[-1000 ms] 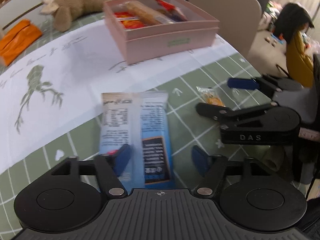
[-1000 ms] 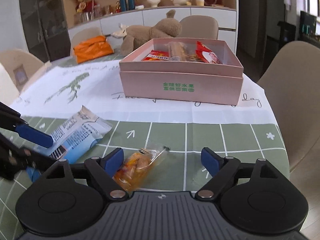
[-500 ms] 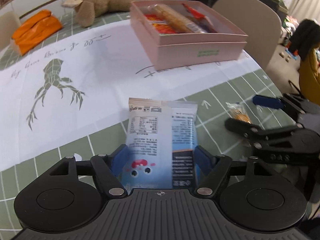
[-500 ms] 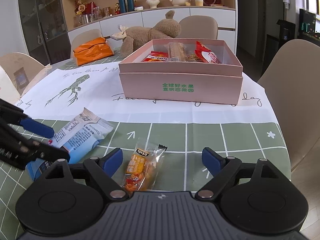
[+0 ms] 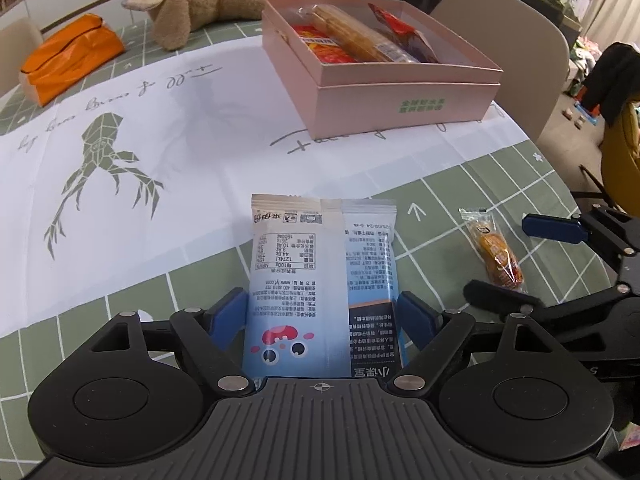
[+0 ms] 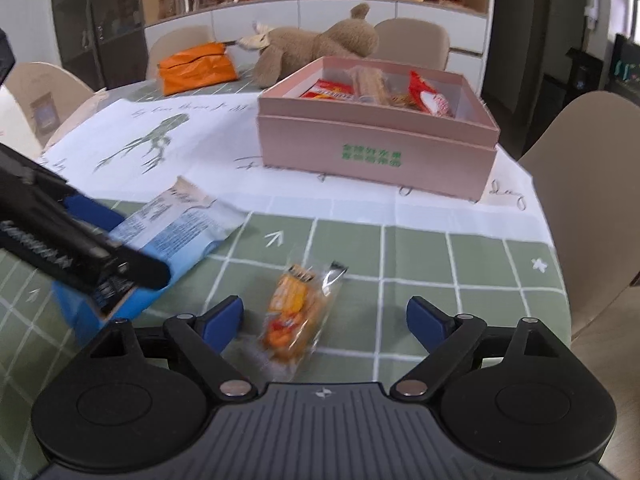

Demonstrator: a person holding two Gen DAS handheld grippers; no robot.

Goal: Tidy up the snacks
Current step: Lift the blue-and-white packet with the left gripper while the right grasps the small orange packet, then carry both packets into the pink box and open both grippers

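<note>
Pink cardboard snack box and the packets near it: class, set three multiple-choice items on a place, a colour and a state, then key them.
1. Where does the small orange snack packet lie?
A. in the pink cardboard snack box
B. on the green checked tablecloth
C. on a chair

2. What colour is the crumpled bag beside the brown plush toy?
A. orange
B. purple
C. black

3. How is the box?
A. lidded
B. open, snacks inside
C. overturned

Key: B, it rests on the cloth before the box; A, plainly orange; B, its top is off and packets show.
</note>
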